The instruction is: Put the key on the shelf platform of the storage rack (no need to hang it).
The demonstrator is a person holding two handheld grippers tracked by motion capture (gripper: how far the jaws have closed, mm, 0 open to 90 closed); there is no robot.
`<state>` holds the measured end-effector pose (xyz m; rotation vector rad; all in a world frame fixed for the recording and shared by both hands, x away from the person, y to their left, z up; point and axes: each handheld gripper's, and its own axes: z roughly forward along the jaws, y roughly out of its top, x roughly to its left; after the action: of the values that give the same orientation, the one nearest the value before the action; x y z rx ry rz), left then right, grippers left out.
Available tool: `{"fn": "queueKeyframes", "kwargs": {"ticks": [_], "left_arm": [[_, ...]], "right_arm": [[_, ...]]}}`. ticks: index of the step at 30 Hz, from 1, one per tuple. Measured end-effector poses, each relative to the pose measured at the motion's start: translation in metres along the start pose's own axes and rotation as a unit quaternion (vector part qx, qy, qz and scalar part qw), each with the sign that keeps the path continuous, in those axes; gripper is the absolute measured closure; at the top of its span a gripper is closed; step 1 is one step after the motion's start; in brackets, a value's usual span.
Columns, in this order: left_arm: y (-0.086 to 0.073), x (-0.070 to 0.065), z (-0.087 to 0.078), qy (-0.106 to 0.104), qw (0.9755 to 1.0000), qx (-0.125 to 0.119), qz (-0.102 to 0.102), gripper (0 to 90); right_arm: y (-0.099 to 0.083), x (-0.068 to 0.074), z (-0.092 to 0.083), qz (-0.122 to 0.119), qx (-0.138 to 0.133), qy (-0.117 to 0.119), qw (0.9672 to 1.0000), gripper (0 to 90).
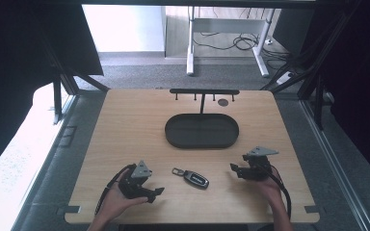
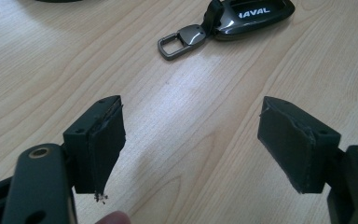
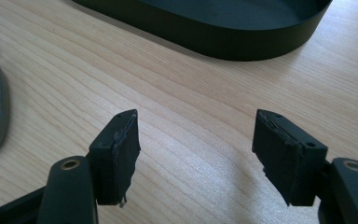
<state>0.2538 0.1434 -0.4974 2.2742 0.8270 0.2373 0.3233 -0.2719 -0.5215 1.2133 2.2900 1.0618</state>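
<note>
A car key fob lies flat on the wooden surface, between the left gripper and the right gripper, both spread wide and holding nothing. Each rests low beside it, seemingly poised for a pickup (the black oval tray beyond looks a likely destination).

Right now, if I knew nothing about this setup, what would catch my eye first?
Probably the car key fob with its metal clip, lying alone on the wooden table between the two hand-held tools. The left claw and right claw flank it, both open. Behind sits a black oval tray under a small hook rack.
</note>
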Motion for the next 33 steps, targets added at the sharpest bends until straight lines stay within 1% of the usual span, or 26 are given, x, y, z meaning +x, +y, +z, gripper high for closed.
{"fn": "queueKeyframes", "kwargs": {"ticks": [4, 6, 9, 10, 11, 12, 18, 23, 28, 30, 31, 32, 33], "left_arm": [[0.0, 0.0, -0.001, 0.001, 1.0, -0.002, 0.0, 23.2], [0.0, 0.0, -0.001, 0.0, 1.0, -0.001, 0.0, 23.3], [0.0, 0.0, 0.0, -0.002, 1.0, 0.0, 0.001, 23.4], [0.0, 0.0, 0.0, -0.002, 1.0, 0.0, 0.001, 23.5], [0.0, 0.0, 0.0, -0.002, 1.0, 0.0, 0.001, 23.5], [0.0, 0.0, 0.0, -0.002, 1.0, 0.0, 0.002, 23.6], [0.0, 0.0, 0.001, -0.004, 1.0, 0.002, 0.006, 23.7], [0.0, -0.002, 0.003, -0.006, 0.9999, 0.004, 0.008, 23.7], [0.001, -0.006, 0.008, -0.01, 0.9998, 0.011, 0.014, 23.6], [0.001, -0.009, 0.012, -0.014, 0.9994, 0.021, 0.022, 23.5], [0.001, -0.013, 0.015, -0.017, 0.999, 0.027, 0.032, 23.5], [0.001, -0.013, 0.015, -0.017, 0.999, 0.027, 0.032, 23.4], [0.002, -0.014, 0.016, -0.018, 0.9987, 0.029, 0.037, 23.3]], "right_arm": [[0.0, 0.0, 0.0, 0.0, -0.001, 0.002, 1.0, 33.1], [0.0, 0.001, 0.001, -0.003, 0.003, 0.004, 1.0, 33.1], [-0.001, 0.005, 0.005, -0.013, 0.014, 0.006, 0.9998, 32.9], [-0.001, 0.007, 0.008, -0.023, 0.022, 0.001, 0.9995, 32.7], [-0.001, 0.007, 0.008, -0.023, 0.022, 0.001, 0.9995, 32.7], [-0.002, 0.009, 0.01, -0.035, 0.031, -0.002, 0.9989, 32.5], [-0.003, 0.013, 0.014, -0.049, 0.047, 0.004, 0.9977, 32.5], [-0.003, 0.014, 0.014, -0.046, 0.049, 0.007, 0.9977, 32.4], [-0.003, 0.014, 0.014, -0.045, 0.047, 0.009, 0.9978, 32.1], [-0.004, 0.014, 0.015, -0.043, 0.046, 0.01, 0.998, 31.8], [-0.004, 0.014, 0.015, -0.042, 0.045, 0.01, 0.9981, 31.4], [-0.004, 0.015, 0.015, -0.042, 0.043, 0.009, 0.9981, 31.1], [-0.004, 0.015, 0.015, -0.043, 0.042, 0.009, 0.9982, 30.8]]}}
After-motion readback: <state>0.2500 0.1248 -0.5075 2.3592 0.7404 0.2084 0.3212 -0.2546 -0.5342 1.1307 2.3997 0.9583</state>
